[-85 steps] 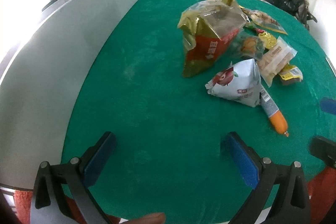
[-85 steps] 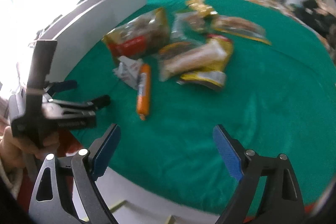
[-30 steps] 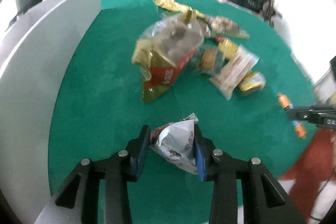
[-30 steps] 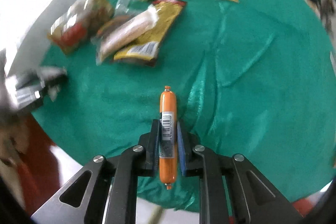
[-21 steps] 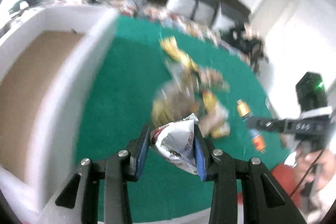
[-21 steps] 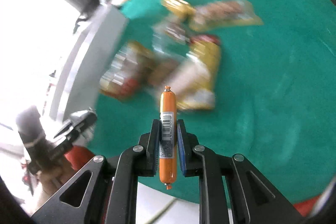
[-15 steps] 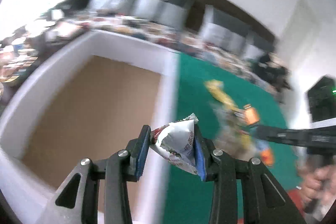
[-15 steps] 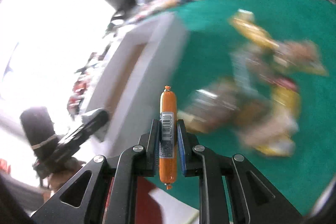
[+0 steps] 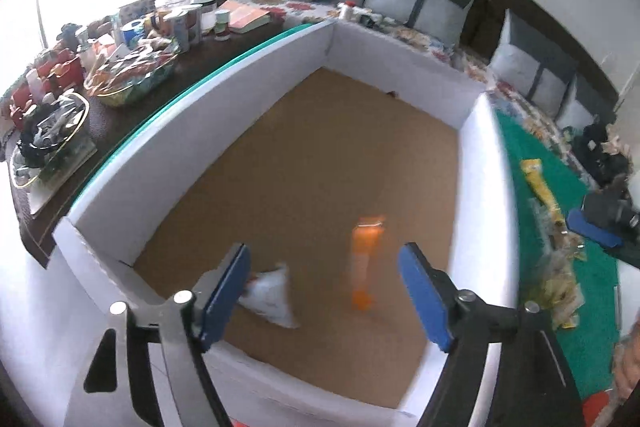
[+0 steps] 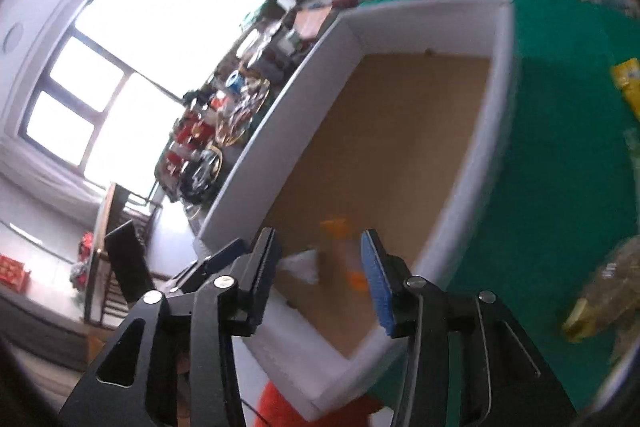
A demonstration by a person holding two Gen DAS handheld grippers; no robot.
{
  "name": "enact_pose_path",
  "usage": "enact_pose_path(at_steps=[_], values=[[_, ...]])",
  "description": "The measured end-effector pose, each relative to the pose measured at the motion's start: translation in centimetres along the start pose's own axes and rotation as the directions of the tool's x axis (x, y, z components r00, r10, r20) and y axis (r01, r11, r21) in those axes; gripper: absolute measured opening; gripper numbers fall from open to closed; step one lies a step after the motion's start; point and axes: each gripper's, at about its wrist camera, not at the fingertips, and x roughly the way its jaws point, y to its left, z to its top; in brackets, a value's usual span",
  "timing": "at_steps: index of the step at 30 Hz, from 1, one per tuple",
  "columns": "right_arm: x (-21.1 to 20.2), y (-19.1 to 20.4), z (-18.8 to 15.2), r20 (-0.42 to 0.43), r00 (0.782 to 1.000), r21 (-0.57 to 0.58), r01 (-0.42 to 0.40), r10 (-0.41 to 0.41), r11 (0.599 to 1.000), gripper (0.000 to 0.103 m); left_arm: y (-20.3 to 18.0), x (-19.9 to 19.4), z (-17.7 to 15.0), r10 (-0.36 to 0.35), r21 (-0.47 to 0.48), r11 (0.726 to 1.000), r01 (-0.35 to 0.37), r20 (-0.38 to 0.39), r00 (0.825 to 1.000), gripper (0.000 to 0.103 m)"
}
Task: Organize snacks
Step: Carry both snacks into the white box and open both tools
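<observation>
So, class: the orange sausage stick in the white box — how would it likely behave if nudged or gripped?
The sausage stick looks round and slim, so it would probably roll across the box's flat brown floor. Its glossy wrapper may be slippery. It seems light and fairly stiff, though blur hides detail.

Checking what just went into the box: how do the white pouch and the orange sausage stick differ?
The white pouch is a puffy, roughly triangular packet; the orange sausage stick is a slim tube. The pouch sits beside the left claw's left pad; the stick lies nearer the middle, lengthwise, heavily blurred. Both are inside the white box, free of either claw.
</observation>
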Motion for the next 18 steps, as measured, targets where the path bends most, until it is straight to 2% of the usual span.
enact_pose_path(at_steps=[1,3,5,6,8,9,10,11,13,14,16,17,18], values=[[-0.6,-1.0,0.8,0.022,0.999,-0.010,0.028,-0.028,1.000,0.056,-1.2,-0.5,-0.1,-0.027,0.004,1.000,0.027,0.009,1.000,0.079],[-3.7,-3.9,-0.7,0.084,0.990,-0.030,0.115,-0.112,0.993,0.061,-3.4,-1.3,-0.3,-0.082,0.025,0.996,0.081,0.025,0.996,0.081],[-6.9,-7.7,-2.5,0.140,0.967,-0.041,0.221,-0.213,0.974,0.062,-6.5,-2.2,-0.9,-0.141,0.068,0.988,0.139,0.031,0.990,0.085],[-9.0,-10.4,-4.3,0.174,0.939,-0.038,0.307,-0.296,0.951,0.063,-8.7,-2.5,-1.6,-0.175,0.103,0.980,0.171,0.028,0.984,0.087],[-11.7,-14.3,-6.8,0.198,0.890,-0.018,0.422,-0.410,0.907,0.063,-12.3,-2.6,-3.0,-0.220,0.164,0.962,0.217,0.004,0.975,0.090],[-13.4,-17.2,-9.3,0.192,0.851,0.009,0.496,-0.488,0.868,0.063,-14.7,-2.1,-4.3,-0.246,0.205,0.947,0.246,-0.026,0.969,0.092],[-14.0,-18.8,-10.4,0.177,0.829,0.025,0.534,-0.530,0.845,0.063,-16.0,-1.7,-5.0,-0.256,0.226,0.939,0.260,-0.047,0.965,0.093],[-15.2,-21.1,-12.8,0.149,0.792,0.048,0.593,-0.593,0.804,0.063,-17.9,-1.1,-6.4,-0.264,0.258,0.926,0.275,-0.079,0.961,0.093],[-16.7,-23.7,-16.3,0.118,0.736,0.074,0.663,-0.666,0.745,0.063,-21.1,1.1,-9.5,-0.248,0.318,0.903,0.287,-0.160,0.956,0.093],[-17.7,-24.9,-18.1,0.114,0.716,0.088,0.683,-0.689,0.725,0.063,-22.7,2.8,-11.5,-0.216,0.348,0.896,0.277,-0.206,0.955,0.093],[-19.1,-26.0,-21.2,0.123,0.680,0.113,0.714,-0.723,0.691,0.063,-24.3,4.7,-14.0,-0.171,0.376,0.891,0.253,-0.238,0.956,0.093],[-19.6,-26.3,-22.8,0.131,0.668,0.124,0.722,-0.733,0.680,0.063,-24.8,5.1,-14.8,-0.163,0.383,0.890,0.248,-0.241,0.957,0.093],[-19.9,-26.6,-23.6,0.136,0.665,0.131,0.723,-0.735,0.678,0.063,-25.4,5.7,-15.8,-0.150,0.397,0.888,0.233,-0.230,0.961,0.093]])
